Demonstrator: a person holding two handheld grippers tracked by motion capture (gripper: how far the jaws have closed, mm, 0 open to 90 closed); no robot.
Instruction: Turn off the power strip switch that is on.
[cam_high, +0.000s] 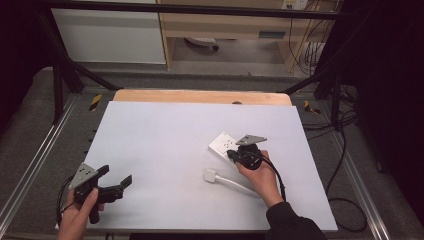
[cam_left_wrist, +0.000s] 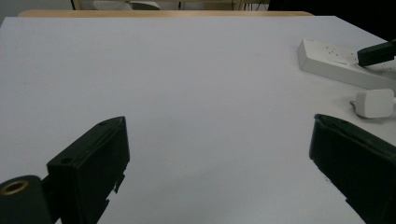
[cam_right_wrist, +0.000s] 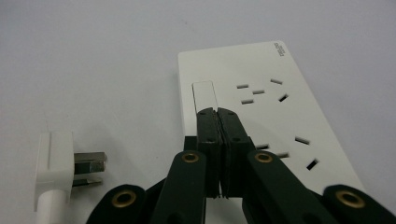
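Even, soft overhead light falls on the pale matte white table (cam_high: 165, 150), which reads bright with a faint bluish cast and no glare. The room around it sinks into deep shadow, nearly black at both sides of the high view. Shadows under the white rectangular plastic power strip (cam_right_wrist: 261, 93) and the white plastic plug (cam_right_wrist: 56, 163) are thin and diffuse. The high view is slightly soft. In both gripper views the near black tongs are blurred; the strip's slots stay sharp.
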